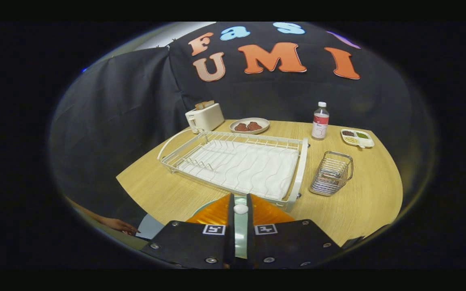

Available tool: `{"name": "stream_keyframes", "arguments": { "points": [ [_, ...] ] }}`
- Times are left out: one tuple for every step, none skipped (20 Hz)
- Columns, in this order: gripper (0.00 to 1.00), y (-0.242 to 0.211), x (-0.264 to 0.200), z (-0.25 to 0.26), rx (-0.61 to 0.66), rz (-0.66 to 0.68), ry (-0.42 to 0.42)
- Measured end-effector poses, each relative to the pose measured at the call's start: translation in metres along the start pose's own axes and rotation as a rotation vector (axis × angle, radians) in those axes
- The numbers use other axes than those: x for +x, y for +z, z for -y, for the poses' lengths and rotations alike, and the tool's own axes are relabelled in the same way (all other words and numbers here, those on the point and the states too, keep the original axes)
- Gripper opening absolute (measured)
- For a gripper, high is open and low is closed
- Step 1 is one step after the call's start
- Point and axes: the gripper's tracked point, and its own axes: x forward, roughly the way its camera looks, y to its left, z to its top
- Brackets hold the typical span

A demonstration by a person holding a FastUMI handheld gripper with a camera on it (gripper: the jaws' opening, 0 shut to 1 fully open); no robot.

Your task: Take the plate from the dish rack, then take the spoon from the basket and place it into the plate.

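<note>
Gripper view: the gripper (240, 206) has its fingers pressed close on a pale spoon handle (240, 226), its rounded end poking up between the tips. Right beneath sits the plate (206, 208), its rim peeking out at eleven o'clock from the tips. Just beyond, at twelve, the dish rack (237, 163) lies bare on the wooden table (362, 194). The wire basket (332, 173) stands at two o'clock, just beside the rack. Farther back: a toaster (204, 117), a dish of food (250, 125), a bottle (320, 121) whose label is too small to read, and a divided tray (357, 138). Open tabletop lies right of the basket. A hand (119, 225) rests at nine o'clock by the table edge.
</note>
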Motion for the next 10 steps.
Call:
{"name": "stream_keyframes", "arguments": {
  "points": [
    [0.12, -0.005, -0.001, 0.004, 0.007, -0.015, -0.009],
    [0.14, -0.013, -0.001, 0.011, 0.013, -0.045, -0.024],
    [0.16, -0.02, -0.003, 0.013, 0.017, -0.071, -0.033],
    [0.17, -0.027, -0.004, 0.017, 0.02, -0.093, -0.044],
    [0.18, -0.033, -0.006, 0.018, 0.027, -0.112, -0.045],
    [0.19, -0.038, -0.007, 0.02, 0.036, -0.126, -0.051],
    [0.2, -0.038, -0.01, 0.022, 0.049, -0.123, -0.055],
    [0.2, -0.037, -0.012, 0.025, 0.065, -0.116, -0.06],
    [0.2, -0.035, -0.014, 0.026, 0.082, -0.106, -0.063],
    [0.2, -0.03, -0.017, 0.029, 0.094, -0.096, -0.069]
  ]
}}
